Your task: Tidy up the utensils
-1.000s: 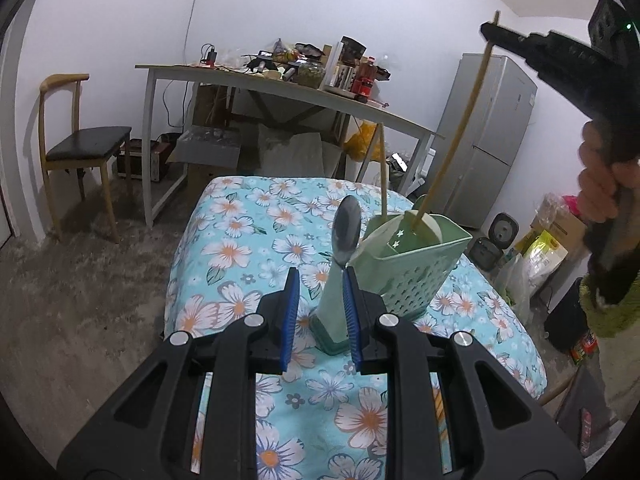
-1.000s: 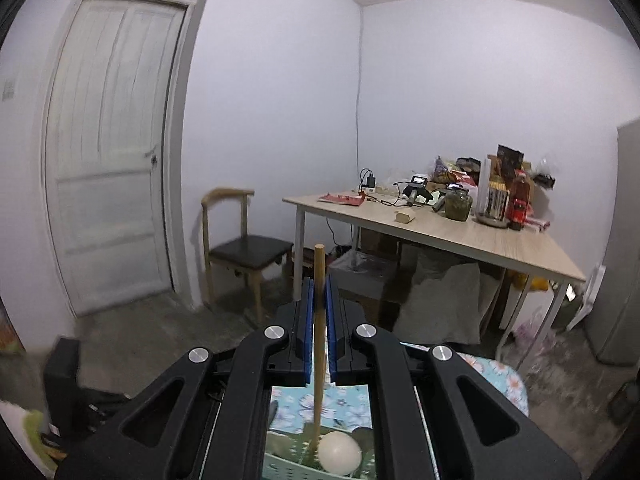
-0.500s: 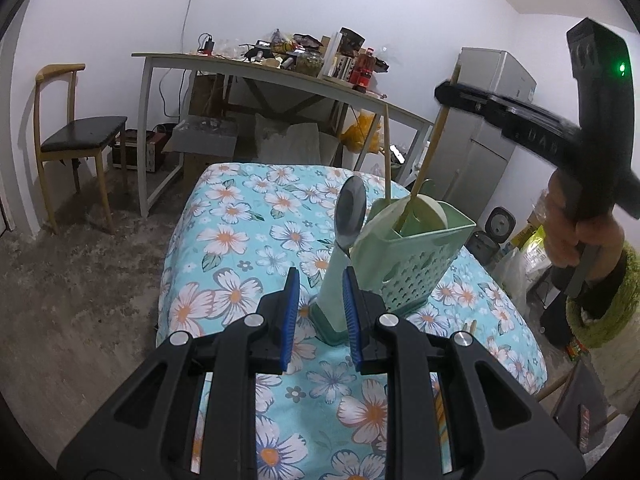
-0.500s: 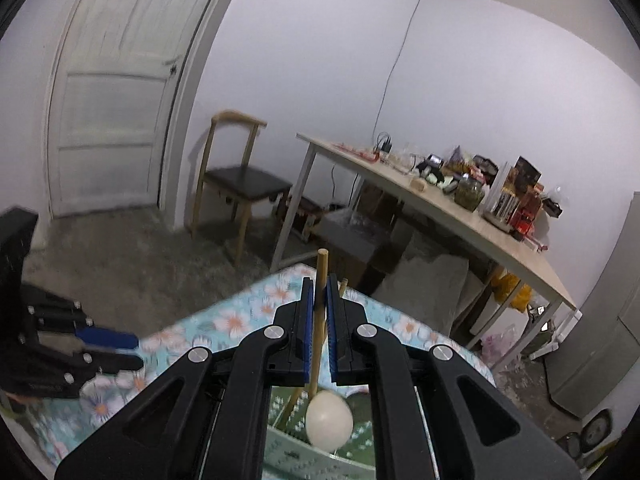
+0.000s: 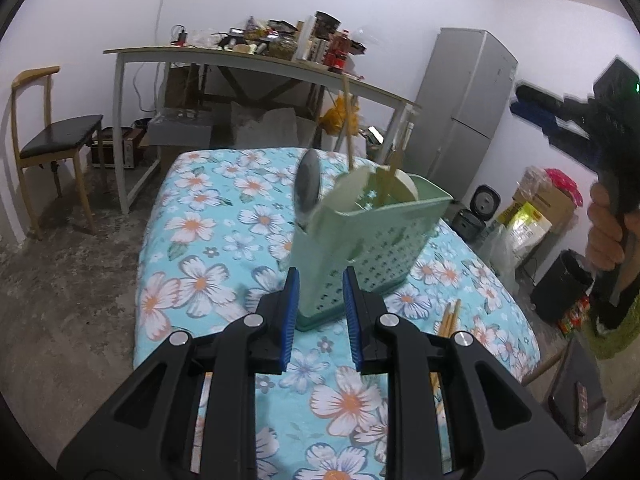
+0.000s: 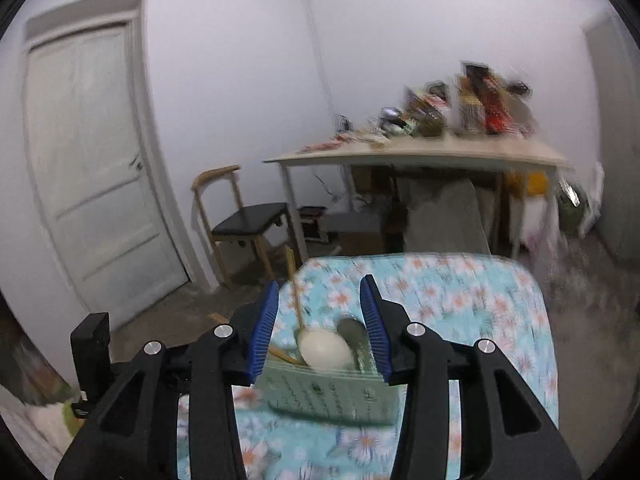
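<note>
A: Utensils first, near to far: loose chopsticks (image 5: 448, 318) lie on the floral tablecloth (image 5: 208, 216) just beside the left gripper (image 5: 319, 312); its jaws stand narrowly apart around the near corner of the green caddy (image 5: 360, 252); whether the pads press on that corner I cannot tell.

B: Contents of the caddy?

A: Metal spoon (image 5: 306, 188) upright at its near side, white ladle (image 6: 325, 349) and wooden sticks inside; one stick (image 6: 294, 292) leans out toward the right gripper (image 6: 323, 334).

B: Right gripper state?

A: Jaws have just been opening; they stand wide above the caddy with nothing pressed between them, the stick passing loosely through the gap; seen from the left wrist, a hand (image 5: 606, 236) carries it off to the side, blurred.

B: Farther back?

A: Cluttered desk (image 5: 256, 60), chair (image 5: 52, 140), fridge (image 5: 472, 104); none involved.

B: Risks from here?

A: Judgement only: the leaning stick could catch a pad as the right gripper pulls away and tip out; the caddy looks light and tall, so a nudge at its corner could slide or topple it; the loose chopsticks near the cloth's edge could roll off.
</note>
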The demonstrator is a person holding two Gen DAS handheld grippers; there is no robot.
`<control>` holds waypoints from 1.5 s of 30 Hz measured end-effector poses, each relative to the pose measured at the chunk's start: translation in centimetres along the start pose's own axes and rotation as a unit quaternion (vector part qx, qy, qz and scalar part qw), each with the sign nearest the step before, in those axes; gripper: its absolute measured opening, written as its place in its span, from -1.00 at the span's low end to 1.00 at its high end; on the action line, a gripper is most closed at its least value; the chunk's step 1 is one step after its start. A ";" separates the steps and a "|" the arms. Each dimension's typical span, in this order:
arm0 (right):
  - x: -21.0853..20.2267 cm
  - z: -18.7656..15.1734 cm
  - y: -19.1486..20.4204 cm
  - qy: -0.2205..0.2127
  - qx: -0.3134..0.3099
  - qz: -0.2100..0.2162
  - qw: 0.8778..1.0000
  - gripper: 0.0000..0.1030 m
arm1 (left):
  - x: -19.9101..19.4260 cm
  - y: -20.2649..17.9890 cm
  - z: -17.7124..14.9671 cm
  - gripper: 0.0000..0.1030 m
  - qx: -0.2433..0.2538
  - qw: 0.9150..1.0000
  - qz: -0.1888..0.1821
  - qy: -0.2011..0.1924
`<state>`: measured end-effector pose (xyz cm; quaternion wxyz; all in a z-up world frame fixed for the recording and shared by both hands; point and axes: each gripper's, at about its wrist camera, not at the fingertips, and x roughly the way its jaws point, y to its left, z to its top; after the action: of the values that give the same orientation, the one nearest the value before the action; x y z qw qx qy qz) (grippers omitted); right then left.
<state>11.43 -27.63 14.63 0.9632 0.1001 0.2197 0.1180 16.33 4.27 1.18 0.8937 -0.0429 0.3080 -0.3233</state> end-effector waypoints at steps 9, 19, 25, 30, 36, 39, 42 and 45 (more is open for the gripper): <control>-1.6 -11.5 -7.9 0.095 0.206 -0.029 0.973 -0.18 | 2.2 -3.2 -1.1 -0.57 0.037 0.998 -0.042 0.042; -1.1 -20.9 -11.2 0.163 0.348 -0.031 0.923 -0.18 | 5.1 -6.4 -3.4 -0.48 0.075 0.989 -0.079 0.102; 0.8 -23.3 -11.7 0.185 0.396 -0.003 0.899 -0.35 | 6.4 -7.5 -3.8 -0.48 0.081 0.986 -0.082 0.117; 2.7 -25.4 -12.9 0.205 0.444 -0.011 0.872 -0.54 | 7.1 -8.2 -3.9 -0.48 0.093 0.984 -0.080 0.126; 3.4 -26.4 -13.8 0.188 0.473 -0.010 0.861 -0.75 | 8.5 -9.6 -3.7 -0.48 0.127 0.977 -0.097 0.142; 3.4 -26.8 -14.3 0.177 0.486 -0.008 0.856 -0.76 | 9.7 -10.4 -3.5 -0.49 0.140 0.970 -0.117 0.161; 3.4 -26.7 -14.2 0.171 0.480 -0.013 0.861 -0.77 | 11.5 -11.6 -3.3 -0.62 0.160 0.960 -0.138 0.183; 3.1 -26.6 -14.2 0.171 0.473 -0.015 0.864 -0.77 | 13.2 -12.5 -3.7 -0.78 0.170 0.951 -0.152 0.209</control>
<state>4.87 -36.61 -13.55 0.7493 0.5188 0.4116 0.0005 15.24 -13.07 -5.26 0.7441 0.1315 0.4181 -0.5042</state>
